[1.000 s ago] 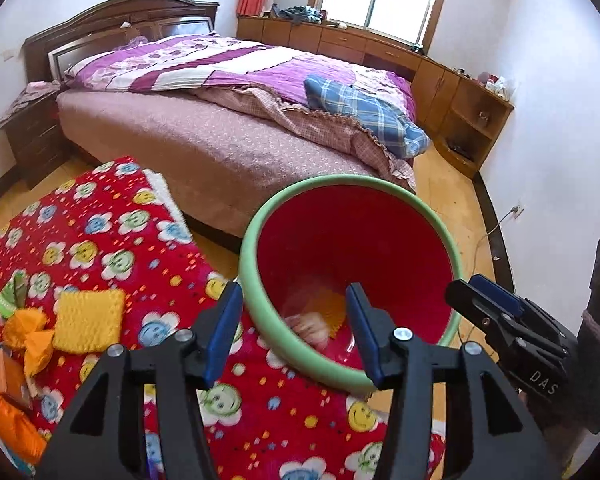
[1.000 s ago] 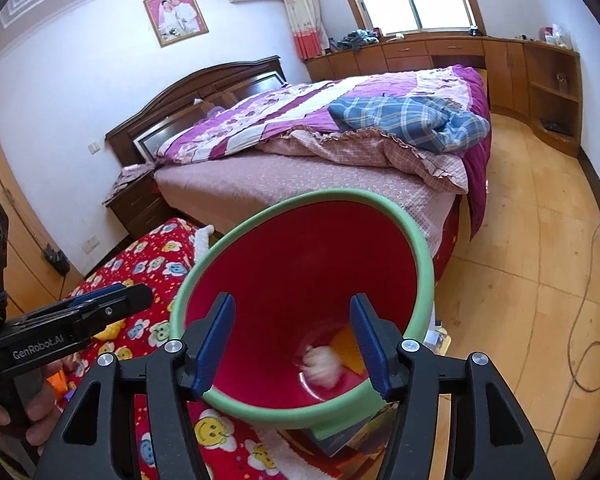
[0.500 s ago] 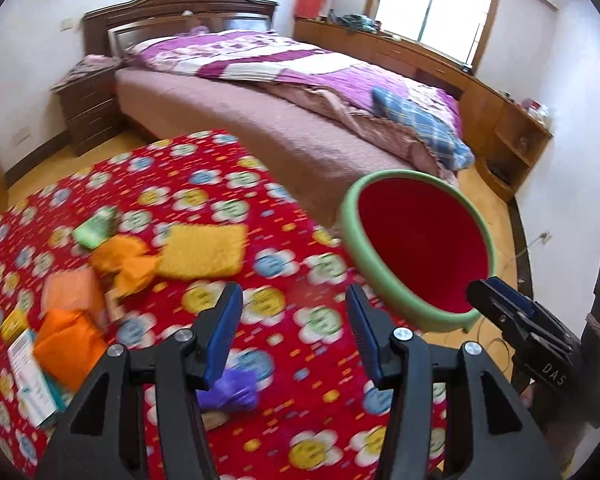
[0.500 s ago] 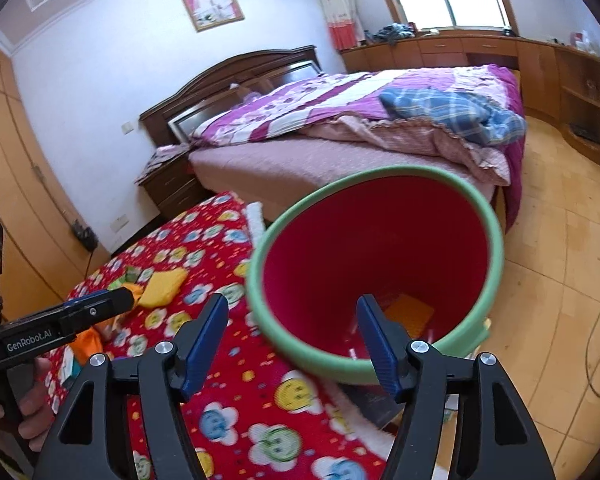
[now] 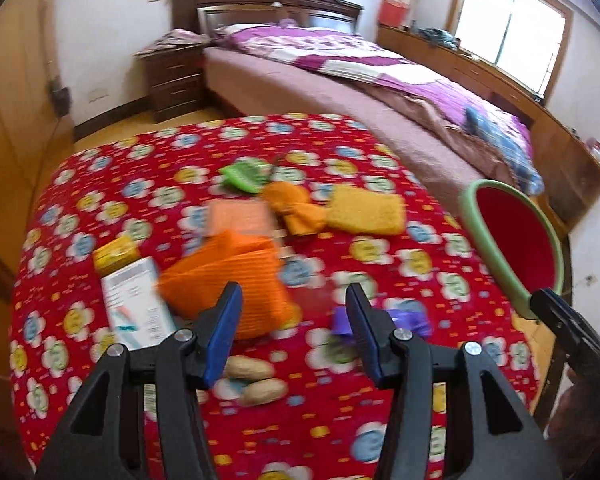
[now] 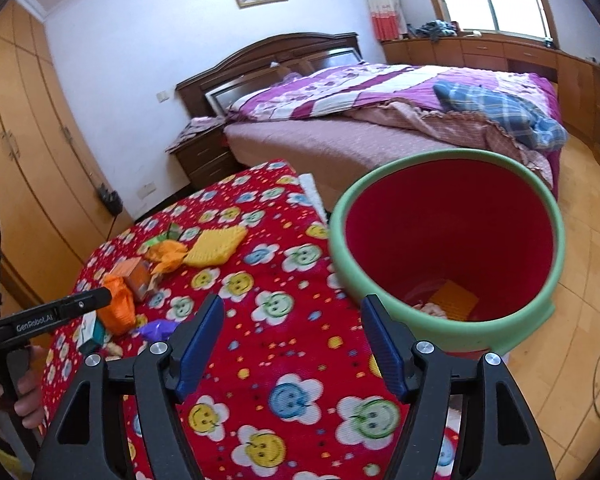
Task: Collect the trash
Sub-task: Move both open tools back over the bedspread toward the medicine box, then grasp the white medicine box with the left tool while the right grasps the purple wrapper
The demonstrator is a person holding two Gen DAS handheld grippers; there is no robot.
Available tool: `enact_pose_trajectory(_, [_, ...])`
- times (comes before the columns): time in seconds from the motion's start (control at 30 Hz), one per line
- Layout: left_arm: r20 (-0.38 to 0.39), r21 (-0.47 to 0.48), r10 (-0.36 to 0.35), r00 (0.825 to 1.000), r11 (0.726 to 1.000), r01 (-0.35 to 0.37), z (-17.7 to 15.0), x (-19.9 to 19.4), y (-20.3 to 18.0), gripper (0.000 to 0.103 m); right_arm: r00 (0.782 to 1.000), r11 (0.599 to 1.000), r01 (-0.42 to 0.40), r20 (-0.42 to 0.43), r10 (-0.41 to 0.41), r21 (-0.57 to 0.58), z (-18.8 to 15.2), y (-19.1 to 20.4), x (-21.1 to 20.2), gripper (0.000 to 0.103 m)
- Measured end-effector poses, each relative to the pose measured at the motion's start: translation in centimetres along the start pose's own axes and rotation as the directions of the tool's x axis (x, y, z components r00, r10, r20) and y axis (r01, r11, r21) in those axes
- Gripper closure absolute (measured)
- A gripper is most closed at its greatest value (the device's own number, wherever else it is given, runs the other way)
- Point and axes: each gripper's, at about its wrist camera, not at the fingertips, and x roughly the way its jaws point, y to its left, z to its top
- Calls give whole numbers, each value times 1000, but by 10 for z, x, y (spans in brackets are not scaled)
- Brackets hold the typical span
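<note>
My left gripper [image 5: 294,330] hangs spread and empty above the red flowered tablecloth [image 5: 100,184]; ahead lie a crumpled orange bag [image 5: 228,280] and purple wrapper [image 5: 404,320]. Closing on the bag could snag cloth. My right gripper [image 6: 292,346] gapes empty before the green-rimmed red bin [image 6: 448,240].

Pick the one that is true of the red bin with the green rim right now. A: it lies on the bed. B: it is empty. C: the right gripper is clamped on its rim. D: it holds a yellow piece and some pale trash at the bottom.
D: the right wrist view looks into the red bin and shows a yellow piece and pale trash at its bottom.
</note>
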Motion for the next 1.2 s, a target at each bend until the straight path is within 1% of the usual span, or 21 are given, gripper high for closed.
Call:
enact_pose_trajectory(0.2, [-6,-57,100,995,993,-100,-8,3,34,49,1000,1000,-9,-28,9,-18,-7,9,9,30])
enact_pose_trajectory(0.43, [-52,-136,168,984,975,-174,-16,19,70,49,998,999,-20,-56,18,-33,-12,15,16,29])
enact_pose_trajectory(0.57, [-73,-148,192,979,968,-201,-19,29,79,49,998,999,-21,-66,18,-46,-14,19,20,29])
enact_pose_trajectory(0.67, [-69,-132,234,970,961,-241,-20,32,81,49,997,999,-24,-76,20,-49,-15,20,24,29])
enact_pose_trajectory(0.7, [-72,-134,234,970,961,-242,-20,34,82,46,997,998,-24,-79,20,-50,-15,21,25,29])
enact_pose_trajectory(0.87, [-131,-199,197,972,955,-221,-25,47,98,46,995,998,-32,-93,26,-61,-18,25,28,29])
enact_pose_trajectory(0.93, [-114,-197,202,973,955,-221,-27,46,99,46,995,997,-36,-96,30,-66,-18,27,30,29])
enact_pose_trajectory(1.0, [-117,-193,205,972,955,-224,-27,47,99,46,994,997,-38,-100,31,-69,-19,28,32,29])
enact_pose_trajectory(1.07, [-114,-190,208,971,955,-227,-27,49,99,42,993,996,-45,-109,37,-72,-19,30,34,29])
enact_pose_trajectory(1.1, [-118,-175,208,971,958,-227,-25,53,96,37,993,996,-50,-114,41,-74,-20,32,36,29])
enact_pose_trajectory(1.13, [-125,-157,212,969,960,-231,-24,55,95,35,992,995,-56,-119,47,-77,-21,34,37,29])
enact_pose_trajectory(1.2, [-141,-168,202,969,960,-224,-20,58,95,32,991,994,-63,-126,52,-85,-21,38,40,29])
